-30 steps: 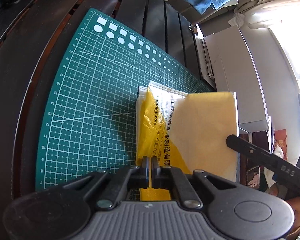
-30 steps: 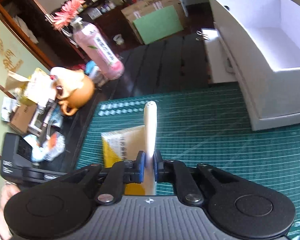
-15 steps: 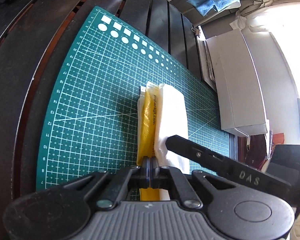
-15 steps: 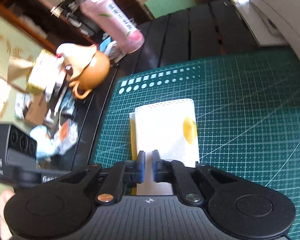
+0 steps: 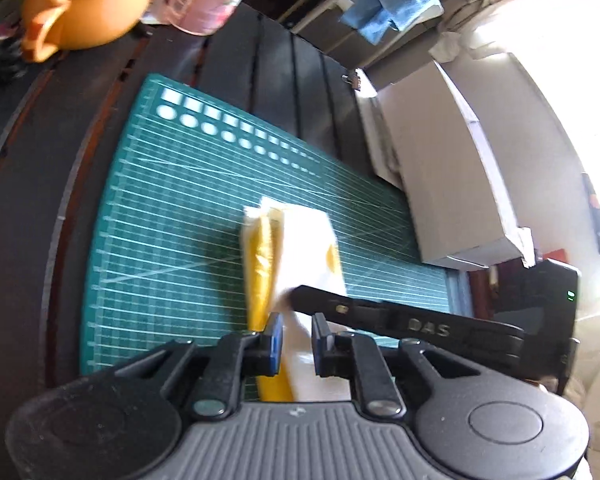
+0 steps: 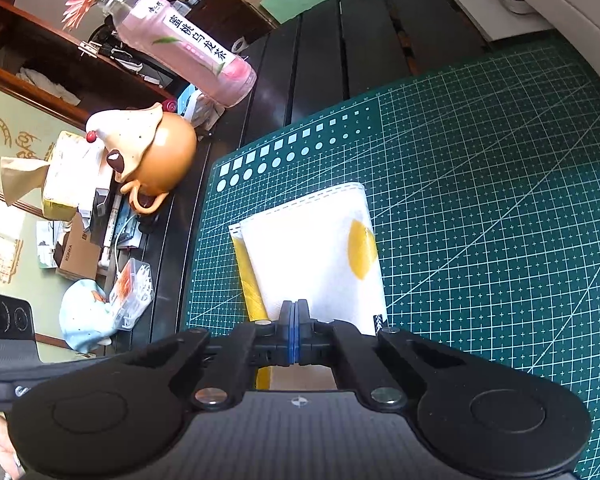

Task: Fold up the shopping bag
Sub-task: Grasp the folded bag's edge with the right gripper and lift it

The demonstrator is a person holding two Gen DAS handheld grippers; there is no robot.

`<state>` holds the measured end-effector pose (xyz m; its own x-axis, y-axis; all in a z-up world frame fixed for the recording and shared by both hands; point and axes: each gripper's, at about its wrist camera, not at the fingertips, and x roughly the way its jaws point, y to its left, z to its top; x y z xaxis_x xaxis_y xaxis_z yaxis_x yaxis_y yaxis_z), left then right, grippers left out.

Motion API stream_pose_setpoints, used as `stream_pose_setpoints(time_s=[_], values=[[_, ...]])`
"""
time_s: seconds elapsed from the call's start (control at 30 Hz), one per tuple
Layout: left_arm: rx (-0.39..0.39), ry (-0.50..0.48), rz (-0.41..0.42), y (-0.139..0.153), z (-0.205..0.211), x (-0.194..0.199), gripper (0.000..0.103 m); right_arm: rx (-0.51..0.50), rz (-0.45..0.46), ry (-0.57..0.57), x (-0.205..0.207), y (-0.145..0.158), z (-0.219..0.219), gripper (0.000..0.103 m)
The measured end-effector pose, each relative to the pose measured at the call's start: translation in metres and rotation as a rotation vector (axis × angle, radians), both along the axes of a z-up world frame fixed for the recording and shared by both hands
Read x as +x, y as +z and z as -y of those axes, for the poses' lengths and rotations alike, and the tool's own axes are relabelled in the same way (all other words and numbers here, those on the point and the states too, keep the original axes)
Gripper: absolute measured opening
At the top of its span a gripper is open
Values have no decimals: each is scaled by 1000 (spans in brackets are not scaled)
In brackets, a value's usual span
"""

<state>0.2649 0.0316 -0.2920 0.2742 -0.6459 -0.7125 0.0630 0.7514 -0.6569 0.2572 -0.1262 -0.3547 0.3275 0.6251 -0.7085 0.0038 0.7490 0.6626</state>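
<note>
Fold nearly finished, shopping bag (image 6: 312,256) lying narrow on the cutting mat (image 6: 480,184).

I see my right gripper (image 6: 295,322) pinched shut, pressing its near end, seemingly; left gripper (image 5: 296,338) opening around it (blurred view), so only release remains.

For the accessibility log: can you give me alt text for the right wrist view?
A folded white and yellow shopping bag lies flat on a green cutting mat, with the right claw shut at its near edge. To the left, a pink bottle and an orange teapot stand on the dark table.
</note>
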Motion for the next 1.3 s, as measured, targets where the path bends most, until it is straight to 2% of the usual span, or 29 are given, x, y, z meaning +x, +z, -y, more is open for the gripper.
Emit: stream_pose_setpoints(time_s=[0.2,0.5,0.53,0.6,0.67,0.77,0.87,1.0,1.27,1.3], values=[[45,-11,-12,-11,14,4,7,-32,18,20,0,3,-3,0],[84,-11,-13,-16,13,0,2,-115,79,106,-1,13,-15,0],[83,-13,-11,-16,12,0,2,-104,74,110,0,13,-13,3],[81,-15,-10,-17,11,0,2,-65,75,118,1,18,-2,22],[68,-14,-15,-19,9,1,2,-36,105,102,-1,26,12,35],[40,-11,-33,-23,5,3,2,35,114,60,-2,32,43,41],[14,-8,-48,-25,0,5,2,99,51,56,-4,17,65,42],[-17,-7,-63,-30,-5,7,2,149,-41,98,0,-9,65,38],[-68,-8,-90,-36,-12,12,2,336,-98,96,-1,-36,64,36],[-74,-9,-92,-37,-13,12,2,357,-104,99,-1,-38,62,34]])
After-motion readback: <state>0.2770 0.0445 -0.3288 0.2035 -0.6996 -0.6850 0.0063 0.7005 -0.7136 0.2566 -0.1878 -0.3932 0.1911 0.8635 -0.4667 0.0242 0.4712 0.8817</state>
